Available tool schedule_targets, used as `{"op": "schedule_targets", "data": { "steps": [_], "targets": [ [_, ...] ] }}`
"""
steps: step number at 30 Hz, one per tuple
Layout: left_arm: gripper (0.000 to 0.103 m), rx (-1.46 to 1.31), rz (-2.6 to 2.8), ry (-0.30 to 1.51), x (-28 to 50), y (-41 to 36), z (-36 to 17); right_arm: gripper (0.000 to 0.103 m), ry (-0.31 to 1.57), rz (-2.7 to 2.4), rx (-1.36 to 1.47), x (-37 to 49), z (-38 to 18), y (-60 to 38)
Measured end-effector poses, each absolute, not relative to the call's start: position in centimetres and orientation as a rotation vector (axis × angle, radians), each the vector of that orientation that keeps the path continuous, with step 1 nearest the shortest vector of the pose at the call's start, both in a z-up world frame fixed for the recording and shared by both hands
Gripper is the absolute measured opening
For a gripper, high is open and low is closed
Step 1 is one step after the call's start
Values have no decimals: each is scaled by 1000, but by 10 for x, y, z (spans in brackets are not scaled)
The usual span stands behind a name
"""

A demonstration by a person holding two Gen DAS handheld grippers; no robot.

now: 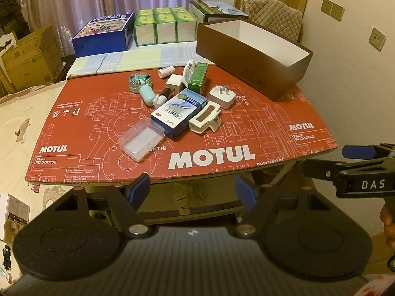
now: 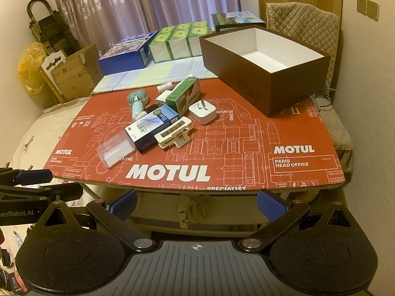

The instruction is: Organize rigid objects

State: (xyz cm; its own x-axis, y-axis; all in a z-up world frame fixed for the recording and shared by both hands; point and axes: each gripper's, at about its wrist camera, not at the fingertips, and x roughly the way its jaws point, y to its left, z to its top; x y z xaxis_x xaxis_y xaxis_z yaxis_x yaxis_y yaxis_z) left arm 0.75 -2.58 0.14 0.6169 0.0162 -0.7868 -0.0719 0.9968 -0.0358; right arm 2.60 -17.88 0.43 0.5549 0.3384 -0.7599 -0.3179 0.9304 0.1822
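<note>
Two hand-held grippers, my left hand-held gripper point(image 1: 192, 187) and my right hand-held gripper point(image 2: 197, 203), hang just short of the near edge of the desk point(image 2: 246, 148), both with fingers spread and grasping nothing, since I judge no item has been picked yet. The rigid objects sit heaped mid-desk: a clear plastic case point(image 1: 141, 140) nearest on the left, a blue-and-white carton point(image 1: 179, 113) against it, a white hair clip point(image 1: 205, 119), a white plug adapter point(image 1: 221, 96), a green carton point(image 1: 198, 77) and a teal mini fan point(image 1: 139, 83) beyond. The brown box point(image 2: 265, 61) stands open and empty at the far right, likely the place for them.
</note>
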Motion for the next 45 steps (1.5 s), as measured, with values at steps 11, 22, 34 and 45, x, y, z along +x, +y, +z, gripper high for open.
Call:
{"op": "schedule_targets", "data": {
  "steps": [11, 22, 34, 45],
  "targets": [
    [72, -105, 100, 923, 5, -35, -5, 101, 900, 433, 3, 34, -1, -193],
    [72, -74, 97, 906, 22, -11, -20, 101, 910, 422, 34, 54, -11, -207],
    [72, 94, -16, 916, 98, 49, -61, 101, 919, 342, 107, 107, -26, -188],
    [63, 179, -135, 1031, 165, 79, -115, 101, 967, 247, 148, 146, -49, -166]
  ]
}}
